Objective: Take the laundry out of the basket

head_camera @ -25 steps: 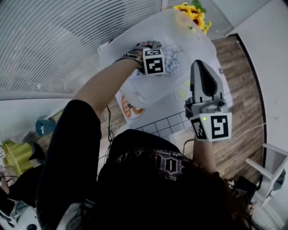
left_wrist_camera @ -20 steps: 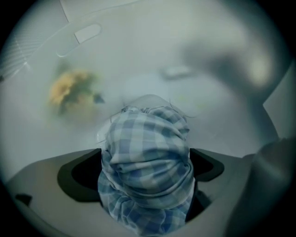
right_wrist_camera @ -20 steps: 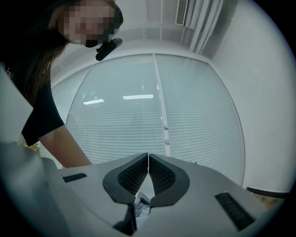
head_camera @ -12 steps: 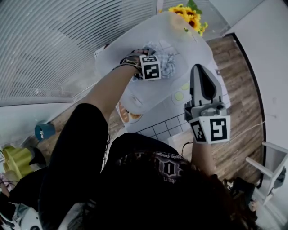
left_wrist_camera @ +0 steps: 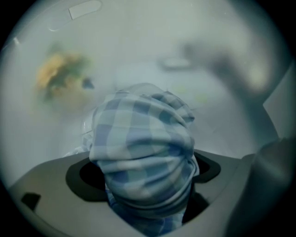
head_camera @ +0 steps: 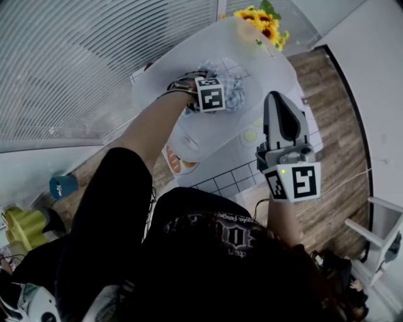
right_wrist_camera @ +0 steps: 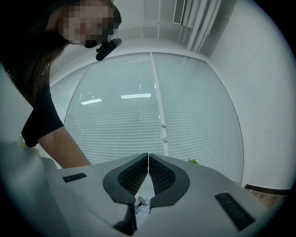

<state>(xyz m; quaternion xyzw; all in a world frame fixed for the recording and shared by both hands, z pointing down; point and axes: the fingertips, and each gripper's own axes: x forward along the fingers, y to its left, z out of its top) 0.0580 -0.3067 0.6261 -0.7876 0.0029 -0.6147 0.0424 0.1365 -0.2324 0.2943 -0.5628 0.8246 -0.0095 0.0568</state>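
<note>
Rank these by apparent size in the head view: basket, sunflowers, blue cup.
1. basket
2. sunflowers
3. blue cup, though it stands down on the floor, so distance may shrink it.

Big window [head_camera: 94,63] with white slat blinds down, soft daylight coming through. Right of it there's a plain white wall [head_camera: 378,69]. Wood plank floor [head_camera: 343,113] under that. The bench [head_camera: 230,175] by the window has a white grid-tile top. Sunflowers [head_camera: 263,17] sit close to the window, and a white chair [head_camera: 385,209] stands well away from it.
</note>
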